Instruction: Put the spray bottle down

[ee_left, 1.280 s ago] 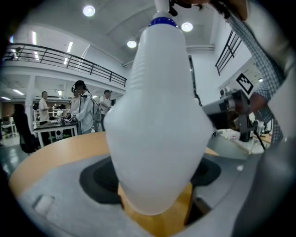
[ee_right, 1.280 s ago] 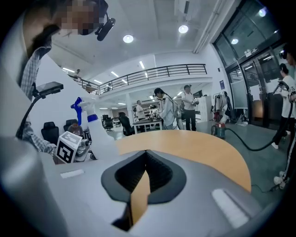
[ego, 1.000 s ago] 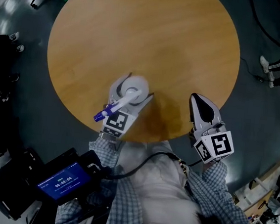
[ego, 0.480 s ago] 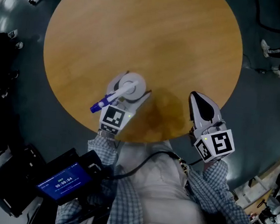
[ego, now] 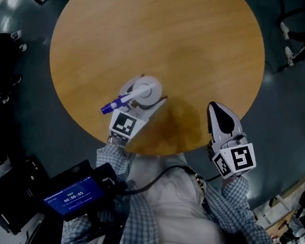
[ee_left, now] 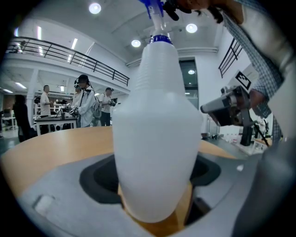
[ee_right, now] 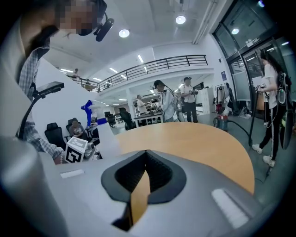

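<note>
One round wooden desk [ego: 167, 33] fills the upper middle of the head view, with dark grey floor [ego: 283, 111] around it. Both gripper views show a bright white hall with round ceiling lights and one railed balcony [ee_right: 157, 65] across the back. At least three people [ee_left: 83, 99] stand at benches at the left of the left gripper view.

There is one spray bottle [ego: 146, 89], white with a blue nozzle [ego: 109, 108]. It stands upright over the desk's lower part, just left of centre. The left claw [ego: 142, 99] pinches it low on its body, one jaw on either side. Whether its base touches the wood cannot be told.

There are two claws. The right claw [ego: 214, 108], at the desk's lower right edge and well apart from the bottle, has its jaws pressed almost together. Only a thin slit of wood shows between them, and nothing is held.

One device with a blue screen [ego: 74, 196] sits at the lower left of the head view, beside the checked sleeves [ego: 241, 209].
</note>
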`<state>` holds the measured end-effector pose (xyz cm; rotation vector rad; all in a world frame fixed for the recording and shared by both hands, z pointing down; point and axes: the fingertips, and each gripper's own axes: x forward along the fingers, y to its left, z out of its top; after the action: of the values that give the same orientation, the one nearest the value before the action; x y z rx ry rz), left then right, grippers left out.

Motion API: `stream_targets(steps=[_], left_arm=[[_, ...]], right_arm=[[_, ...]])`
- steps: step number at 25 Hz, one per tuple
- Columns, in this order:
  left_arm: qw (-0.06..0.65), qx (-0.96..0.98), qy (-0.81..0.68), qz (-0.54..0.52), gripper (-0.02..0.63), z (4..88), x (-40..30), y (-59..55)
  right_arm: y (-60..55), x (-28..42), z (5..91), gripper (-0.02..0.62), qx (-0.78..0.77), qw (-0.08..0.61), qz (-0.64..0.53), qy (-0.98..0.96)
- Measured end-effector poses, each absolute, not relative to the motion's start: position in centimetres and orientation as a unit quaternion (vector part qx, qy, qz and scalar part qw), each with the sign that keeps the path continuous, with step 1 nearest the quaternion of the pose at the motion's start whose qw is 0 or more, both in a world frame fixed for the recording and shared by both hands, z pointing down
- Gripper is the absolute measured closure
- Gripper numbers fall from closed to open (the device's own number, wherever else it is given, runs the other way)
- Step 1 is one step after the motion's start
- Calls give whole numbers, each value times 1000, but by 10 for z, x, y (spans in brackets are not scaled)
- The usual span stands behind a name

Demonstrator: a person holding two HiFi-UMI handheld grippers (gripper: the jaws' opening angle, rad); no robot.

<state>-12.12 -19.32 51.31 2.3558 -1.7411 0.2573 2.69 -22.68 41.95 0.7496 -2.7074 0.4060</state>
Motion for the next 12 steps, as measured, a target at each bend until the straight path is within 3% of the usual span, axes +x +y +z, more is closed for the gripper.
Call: stream_targets(steps=[12], left_arm=[[112, 802, -584, 57, 183, 516, -127, -196]], right_arm=[[-216, 21, 421, 592, 254, 158, 133, -945]])
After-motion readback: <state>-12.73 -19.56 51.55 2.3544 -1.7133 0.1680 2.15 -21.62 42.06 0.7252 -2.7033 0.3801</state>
